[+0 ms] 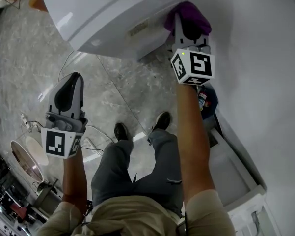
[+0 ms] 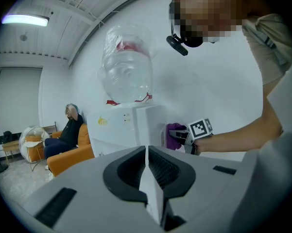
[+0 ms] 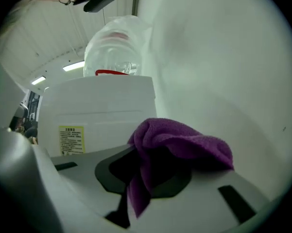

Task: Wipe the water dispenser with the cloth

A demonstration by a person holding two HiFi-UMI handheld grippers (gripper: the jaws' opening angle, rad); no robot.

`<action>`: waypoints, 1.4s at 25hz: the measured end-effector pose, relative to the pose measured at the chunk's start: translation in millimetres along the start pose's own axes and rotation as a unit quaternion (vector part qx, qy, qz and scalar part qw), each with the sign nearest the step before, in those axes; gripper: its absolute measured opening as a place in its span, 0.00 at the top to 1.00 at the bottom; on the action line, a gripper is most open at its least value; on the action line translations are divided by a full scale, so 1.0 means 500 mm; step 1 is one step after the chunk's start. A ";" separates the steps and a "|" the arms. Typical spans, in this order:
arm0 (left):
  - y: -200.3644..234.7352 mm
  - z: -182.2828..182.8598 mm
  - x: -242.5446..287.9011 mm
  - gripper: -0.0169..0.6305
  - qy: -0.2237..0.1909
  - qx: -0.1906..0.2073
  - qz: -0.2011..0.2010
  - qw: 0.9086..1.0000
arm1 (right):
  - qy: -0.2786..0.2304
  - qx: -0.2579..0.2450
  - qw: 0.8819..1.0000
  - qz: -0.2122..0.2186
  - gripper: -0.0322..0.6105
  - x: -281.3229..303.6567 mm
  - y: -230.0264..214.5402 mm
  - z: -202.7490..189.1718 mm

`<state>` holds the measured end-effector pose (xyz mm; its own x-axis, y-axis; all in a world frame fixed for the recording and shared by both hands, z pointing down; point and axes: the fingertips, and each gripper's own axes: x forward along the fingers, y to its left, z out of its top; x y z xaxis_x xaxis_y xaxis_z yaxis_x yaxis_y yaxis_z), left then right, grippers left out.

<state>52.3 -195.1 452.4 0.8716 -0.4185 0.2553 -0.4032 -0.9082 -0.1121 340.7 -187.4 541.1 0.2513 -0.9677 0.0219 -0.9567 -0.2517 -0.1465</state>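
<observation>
Two grippers in the head view: right gripper [image 1: 185, 24] up at the side of the white water dispenser [image 1: 113, 14], clamped on a purple cloth [image 1: 190, 11]; left gripper [image 1: 71, 82] low over the floor [image 1: 118, 90], well apart. Left gripper view: jaws pinched together on nothing, aimed at the dispenser with its bottle [image 2: 126, 72] on top. Right gripper view: cloth bunched between the jaws, flopping over the front. Looks soft, light, floppy, so probably best pinched deep in a fold, with a loose pad left for the panel.
</observation>
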 end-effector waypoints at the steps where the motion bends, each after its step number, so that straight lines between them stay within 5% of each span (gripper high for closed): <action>1: 0.000 -0.006 0.003 0.92 0.004 0.000 0.000 1.000 | -0.004 -0.002 1.000 0.009 0.87 -0.004 0.015 -0.003; 10: -0.017 -0.028 0.043 0.92 0.011 0.016 -0.011 1.000 | 0.039 0.001 0.979 0.198 0.86 -0.105 0.421 -0.126; 13: -0.021 -0.037 0.049 0.92 0.016 0.020 -0.014 1.000 | 0.020 0.001 0.974 0.224 0.86 -0.114 0.467 -0.135; 19: -0.025 -0.059 0.050 0.92 0.019 0.015 -0.016 1.000 | 0.019 0.027 0.984 0.177 0.86 -0.088 0.363 -0.150; 22: -0.022 -0.068 0.049 0.92 0.014 0.009 -0.016 1.000 | 0.044 0.017 0.993 0.106 0.86 -0.055 0.229 -0.168; 25: -0.016 -0.084 0.045 0.92 0.020 0.010 -0.013 1.000 | 0.009 -0.030 0.998 0.051 0.85 -0.018 0.095 -0.150; 29: -0.013 -0.096 0.044 0.92 0.022 0.014 -0.014 1.000 | -0.010 0.007 0.999 -0.033 0.85 -0.002 -0.048 -0.141; 35: -0.008 -0.117 0.047 0.92 0.030 0.017 -0.016 0.999 | -0.003 0.010 1.000 0.010 0.87 -0.015 0.054 -0.178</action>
<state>58.1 -201.3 514.9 0.8657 -0.3886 0.3155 -0.3641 -0.9214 -0.1358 300.0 -188.3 624.8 0.2321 -0.9726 0.0136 -0.9586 -0.2310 -0.1666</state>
